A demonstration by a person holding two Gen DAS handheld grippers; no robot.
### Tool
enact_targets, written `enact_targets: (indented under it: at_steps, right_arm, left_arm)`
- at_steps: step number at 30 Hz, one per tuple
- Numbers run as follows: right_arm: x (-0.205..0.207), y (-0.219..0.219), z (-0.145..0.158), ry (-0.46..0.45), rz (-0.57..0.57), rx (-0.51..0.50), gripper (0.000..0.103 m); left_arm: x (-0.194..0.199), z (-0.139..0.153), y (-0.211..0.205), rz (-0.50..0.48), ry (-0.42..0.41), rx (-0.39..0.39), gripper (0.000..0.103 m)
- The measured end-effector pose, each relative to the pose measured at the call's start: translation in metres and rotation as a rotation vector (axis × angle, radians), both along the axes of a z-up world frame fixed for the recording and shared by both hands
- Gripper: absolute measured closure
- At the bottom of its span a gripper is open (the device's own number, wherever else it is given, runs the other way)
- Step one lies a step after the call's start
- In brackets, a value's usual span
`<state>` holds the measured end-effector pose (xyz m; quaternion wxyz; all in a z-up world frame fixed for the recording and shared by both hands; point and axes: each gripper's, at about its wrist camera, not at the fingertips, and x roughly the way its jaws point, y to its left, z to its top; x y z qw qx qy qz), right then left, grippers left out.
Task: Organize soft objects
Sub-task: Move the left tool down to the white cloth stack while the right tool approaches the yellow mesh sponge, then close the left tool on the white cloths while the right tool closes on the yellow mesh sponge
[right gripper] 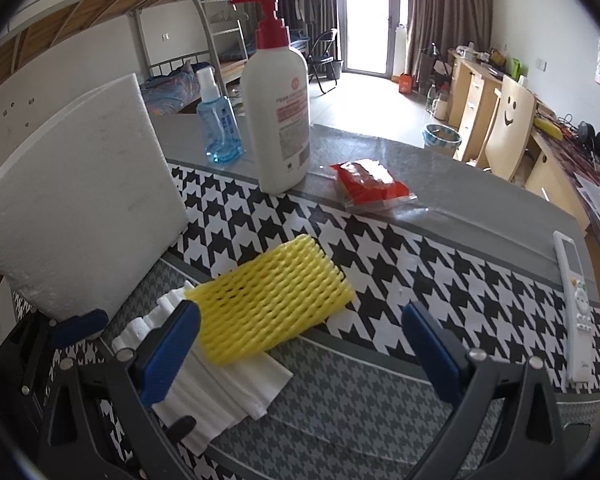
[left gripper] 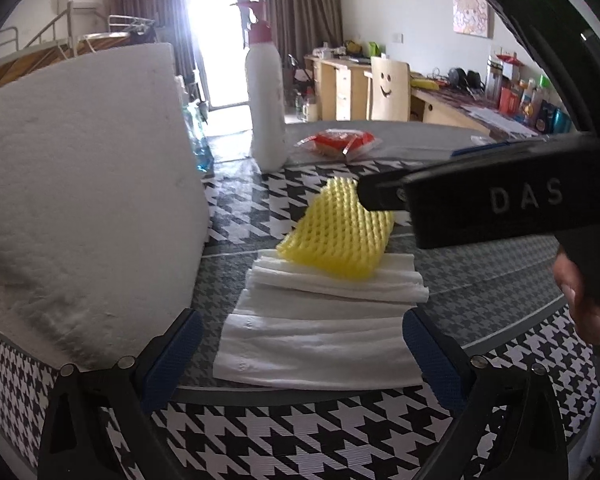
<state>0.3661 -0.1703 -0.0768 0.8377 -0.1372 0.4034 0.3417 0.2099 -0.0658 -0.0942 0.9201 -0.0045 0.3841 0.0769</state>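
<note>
foam net: yellow foam net point(right gripper: 270, 304) lies flat on top of the white stack, its far end overhanging onto the houndstooth cloth point(right gripper: 440, 276); we see nothing gripping it.
white stack: folded white foam sheets point(left gripper: 320, 336) piled on the table, edges roughly aligned, net on the far part.
foam board: big white foam board point(left gripper: 80, 200) stands tilted at the left, just beside the stack, not stacked.
left gripper: left gripper point(left gripper: 304, 356) is spread wide, pads either side of the near sheet edge, holding nothing.
right gripper: right gripper point(right gripper: 300, 344) also gapes wide and empty; in the left view its body hangs over the net's far end. Left pad sits near the net corner; contact we cannot tell.
progress: we judge it mostly done, sheets and net piled as one.
left to do: probably squaring the net on the stack, maybe dealing with the board.
others: pump bottle point(right gripper: 278, 120), blue bottle point(right gripper: 218, 128), red packet point(right gripper: 370, 184), remote point(right gripper: 578, 308) sit apart.
</note>
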Motion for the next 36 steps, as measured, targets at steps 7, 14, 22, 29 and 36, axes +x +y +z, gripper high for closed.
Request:
enact_targets:
  at_steps: [7,14,22,29,36]
  right_arm:
    - [0.011,0.007,-0.014,0.023,-0.008,-0.029,0.001]
    - [0.016,0.013,-0.024,0.043,0.013,-0.029,0.001]
    - [0.011,0.022,-0.029,0.030,0.048,-0.021,0.006]
    - [0.013,0.025,-0.040,0.050,0.051,-0.059,0.027]
    - [0.013,0.023,-0.040,0.074,0.064,-0.052,0.041]
  left_arm:
    - [0.009,-0.009,0.001,0.000,0.076,0.018,0.019]
    - [0.009,-0.013,0.002,-0.037,0.102,-0.039,0.036]
    - [0.005,-0.012,0.000,-0.044,0.088,-0.048,0.065]
    - [0.004,-0.010,0.002,-0.052,0.084,-0.050,0.082]
    - [0.004,-0.010,0.002,-0.053,0.085,-0.039,0.090]
